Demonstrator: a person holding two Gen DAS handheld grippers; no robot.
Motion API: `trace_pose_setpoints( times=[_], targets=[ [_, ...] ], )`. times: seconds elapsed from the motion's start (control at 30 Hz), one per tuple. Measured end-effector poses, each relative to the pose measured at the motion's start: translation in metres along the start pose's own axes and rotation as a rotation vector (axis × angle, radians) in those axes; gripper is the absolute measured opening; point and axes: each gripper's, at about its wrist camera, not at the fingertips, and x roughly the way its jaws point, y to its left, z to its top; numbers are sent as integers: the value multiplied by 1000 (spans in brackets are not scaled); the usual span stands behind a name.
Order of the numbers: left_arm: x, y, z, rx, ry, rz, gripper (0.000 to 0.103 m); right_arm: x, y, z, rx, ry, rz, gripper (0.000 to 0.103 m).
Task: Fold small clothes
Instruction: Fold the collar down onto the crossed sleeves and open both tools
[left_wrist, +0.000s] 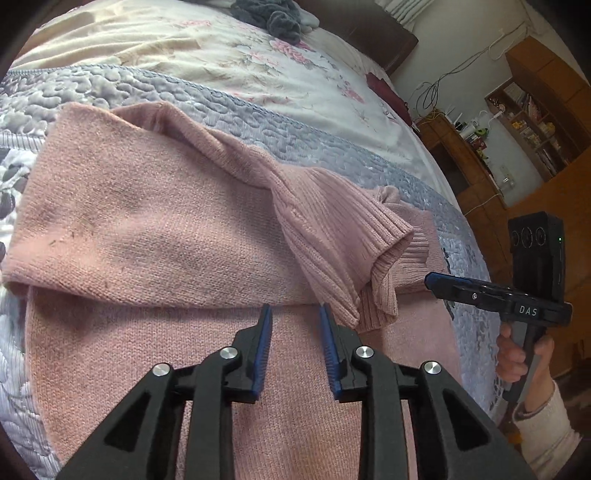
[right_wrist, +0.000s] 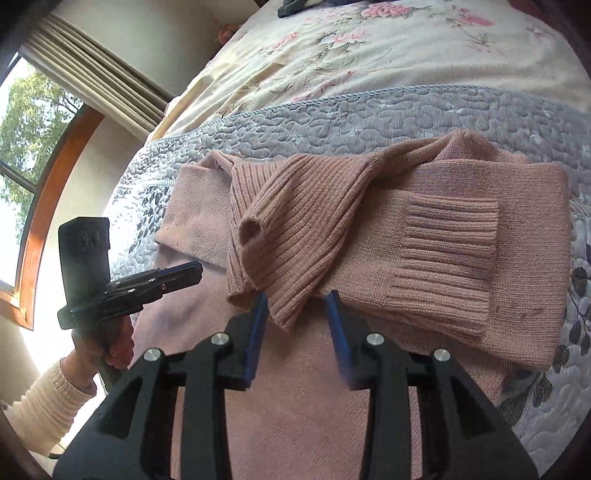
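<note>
A pink knit sweater (left_wrist: 147, 221) lies flat on the bed, with both sleeves folded across its body. One ribbed cuff (right_wrist: 295, 229) is bunched and slightly raised; the other ribbed cuff (right_wrist: 447, 236) lies flat to its right. My left gripper (left_wrist: 295, 314) hovers open over the sweater's lower part, just short of the bunched cuff (left_wrist: 343, 236), with nothing between its fingers. My right gripper (right_wrist: 297, 295) is open too, its blue pads either side of the bunched cuff's hanging edge. Each gripper shows in the other's view, held by a hand: the right gripper (left_wrist: 428, 280) and the left gripper (right_wrist: 199, 271).
The sweater rests on a grey quilted bedspread (left_wrist: 295, 140), with a floral sheet (left_wrist: 221, 55) beyond it. A dark grey garment pile (left_wrist: 273, 14) lies at the far end of the bed. Wooden shelves (left_wrist: 535, 122) stand past the bed's right edge, and a window (right_wrist: 22, 147) is on the left.
</note>
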Motion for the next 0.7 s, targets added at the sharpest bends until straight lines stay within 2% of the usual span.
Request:
trace_pose_setpoints(
  times=[0.07, 0.2, 0.23, 0.27, 0.3, 0.33, 0.37, 0.43, 0.57, 0.7],
  targets=[
    [6, -5, 6, -31, 8, -15, 43, 3, -7, 9, 88, -4, 35, 51],
    [32, -15, 18, -70, 46, -8, 48, 31, -13, 18, 185, 54, 22, 52],
    [41, -15, 20, -84, 65, 5, 46, 39, -13, 18, 190, 76, 22, 50],
    [48, -15, 20, -97, 76, 13, 44, 47, -13, 16, 195, 96, 22, 40],
    [53, -15, 21, -102, 80, 24, 41, 52, -13, 14, 200, 117, 25, 22],
    [56, -17, 21, -101, 83, 38, 30, 56, -12, 13, 201, 132, 34, 13],
    [57, -18, 22, -98, 84, 36, 20, 56, -11, 13, 197, 136, 40, 9],
    [51, -19, 24, -94, 68, 2, 12, 47, -9, 15, 180, 104, 44, 7],
    [38, -19, 32, -55, 12, 14, 11, 26, -11, 21, 155, 42, 49, 7],
    [52, -8, 30, -27, 57, 85, 11, 49, -13, 15, 123, 105, -53, 7]
  ],
)
